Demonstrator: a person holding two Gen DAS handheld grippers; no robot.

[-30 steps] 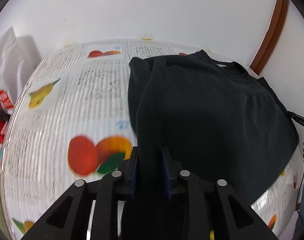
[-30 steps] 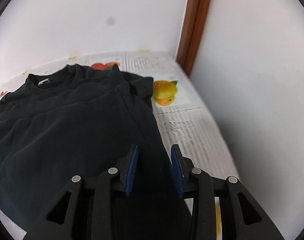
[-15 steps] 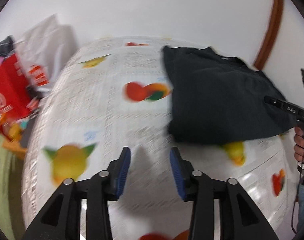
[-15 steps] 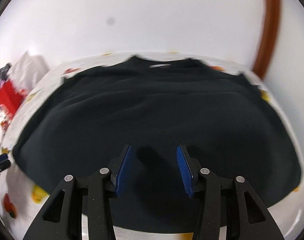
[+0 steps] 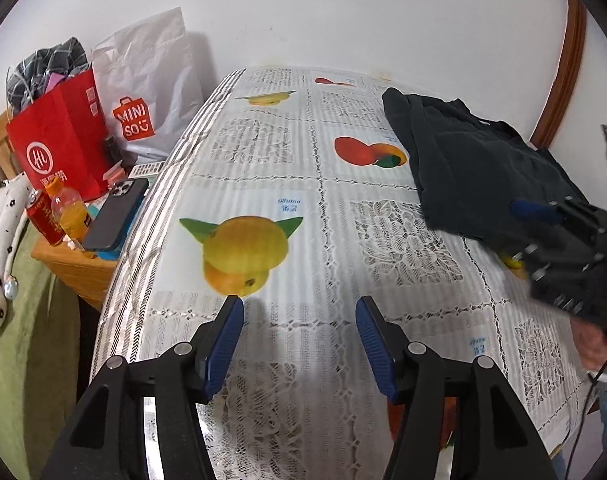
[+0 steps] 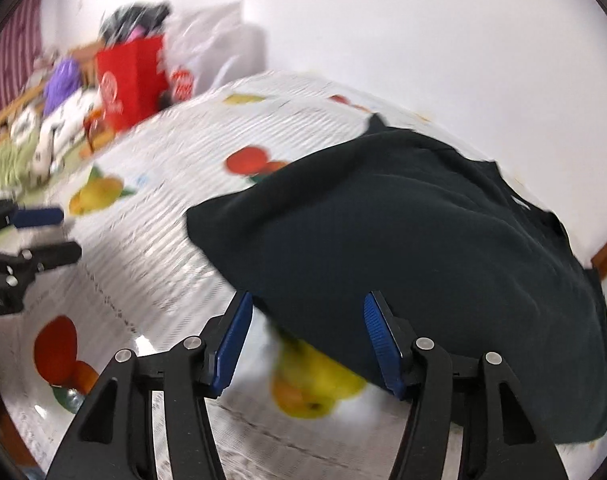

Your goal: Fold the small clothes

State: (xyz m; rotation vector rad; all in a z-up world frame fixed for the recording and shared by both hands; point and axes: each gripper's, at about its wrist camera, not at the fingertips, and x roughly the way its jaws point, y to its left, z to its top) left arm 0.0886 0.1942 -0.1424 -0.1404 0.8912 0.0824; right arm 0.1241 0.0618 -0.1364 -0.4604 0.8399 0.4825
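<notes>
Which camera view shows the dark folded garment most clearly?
The left wrist view: the dark folded garment is sharp there, its left fold edge and neckline visible. The right wrist view shows it larger but motion-blurred, partly behind that hand-held gripper's fingers.

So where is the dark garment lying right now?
The dark garment lies folded on the fruit-print tablecloth, right side of the left wrist view, near the wall.

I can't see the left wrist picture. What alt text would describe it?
Two black fingers with blue pads, the left gripper, are opening with nothing between them above a fruit-print tablecloth. A folded dark garment lies at the right beside the right gripper; a red shopping bag stands at left.
</notes>
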